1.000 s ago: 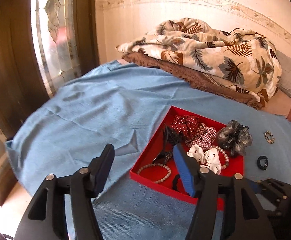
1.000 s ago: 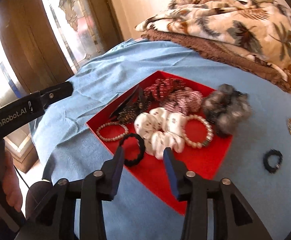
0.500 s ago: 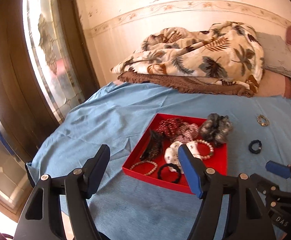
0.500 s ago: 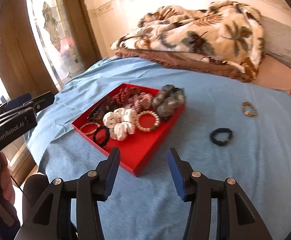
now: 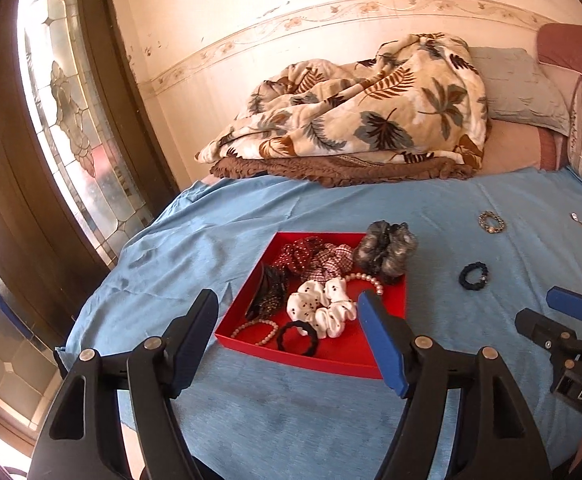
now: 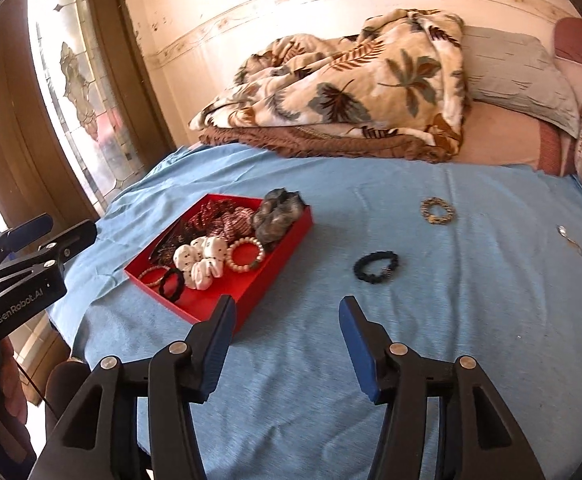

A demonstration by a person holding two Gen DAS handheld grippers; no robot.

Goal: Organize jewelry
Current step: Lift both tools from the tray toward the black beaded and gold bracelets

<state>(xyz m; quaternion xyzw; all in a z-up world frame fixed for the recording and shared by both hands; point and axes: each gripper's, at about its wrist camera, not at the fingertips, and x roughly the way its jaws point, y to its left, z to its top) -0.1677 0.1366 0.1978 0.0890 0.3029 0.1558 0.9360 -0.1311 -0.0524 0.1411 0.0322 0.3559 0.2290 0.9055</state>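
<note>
A red tray (image 5: 331,362) (image 6: 287,246) sits on the blue bedsheet and holds scrunchies, pearl bracelets and a black hair tie. A black bracelet (image 5: 473,276) (image 6: 376,267), a gold bracelet (image 5: 491,222) (image 6: 437,211) and a small silver piece (image 5: 581,222) (image 6: 569,239) lie loose on the sheet to the tray's right. My left gripper (image 5: 287,322) is open and empty, in front of the tray. My right gripper (image 6: 287,326) is open and empty, near the tray's front right corner, short of the black bracelet.
A leaf-print blanket (image 5: 363,108) on a brown one and pillows (image 5: 519,88) lie at the back of the bed. A glass-panelled door (image 5: 75,120) stands at the left, past the bed's edge. The right gripper shows in the left wrist view (image 5: 571,320).
Both grippers have pulled back and up from the tray. The right gripper has opened wider and swung right, so the loose bracelets show ahead of it.
</note>
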